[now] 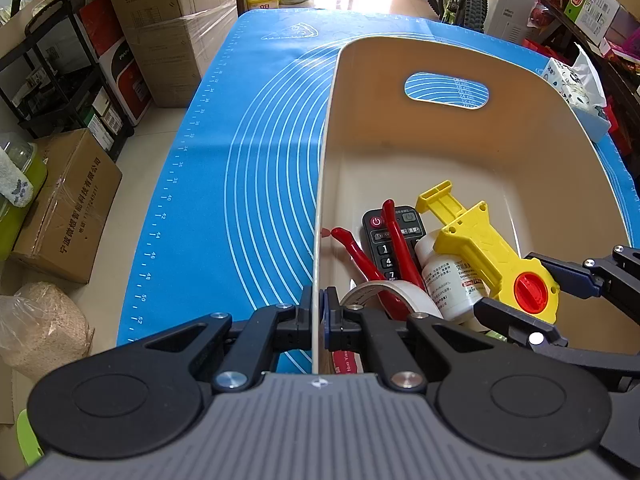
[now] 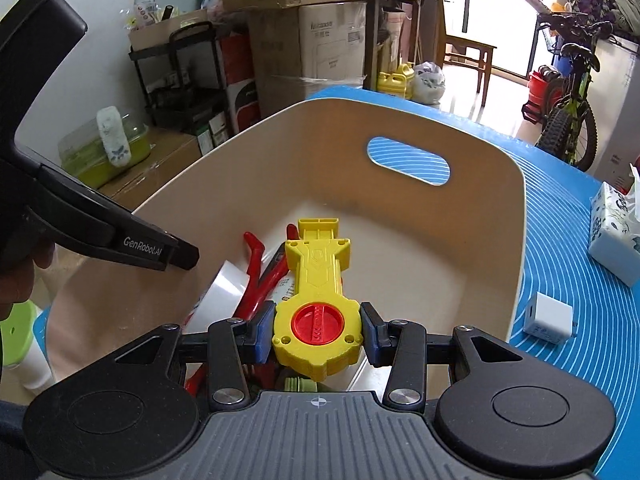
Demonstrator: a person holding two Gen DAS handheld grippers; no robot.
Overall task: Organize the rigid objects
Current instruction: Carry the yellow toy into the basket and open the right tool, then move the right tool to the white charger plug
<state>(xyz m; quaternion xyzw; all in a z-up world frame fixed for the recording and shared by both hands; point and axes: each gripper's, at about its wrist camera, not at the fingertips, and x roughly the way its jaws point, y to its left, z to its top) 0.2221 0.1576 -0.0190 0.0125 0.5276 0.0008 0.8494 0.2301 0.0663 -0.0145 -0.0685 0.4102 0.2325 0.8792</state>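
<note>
**Yellow toy launcher hangs over the bin, one hand steadying the wall**

The yellow launcher sits between the right gripper jaws, partly open and pressed to either side of its round red-capped head, handle pointing away over the beige bin. Across from it, the left gripper has its jaws pinched nearly shut on the bin's thin side wall.

The risk, to my eye, is the grip itself: the pads bear on a curved plastic edge, so the toy could swivel or slip out early and land crosswise on the pile. A clumsy drop might also jolt the bin, though the clamped wall should hold it on the bench.

The left view shows what lies beneath: a remote control, red-handled pliers, a white bottle and a tape roll, all crowded at the near end. Only the right view shows a white charger and tissue pack outside the bin.
</note>
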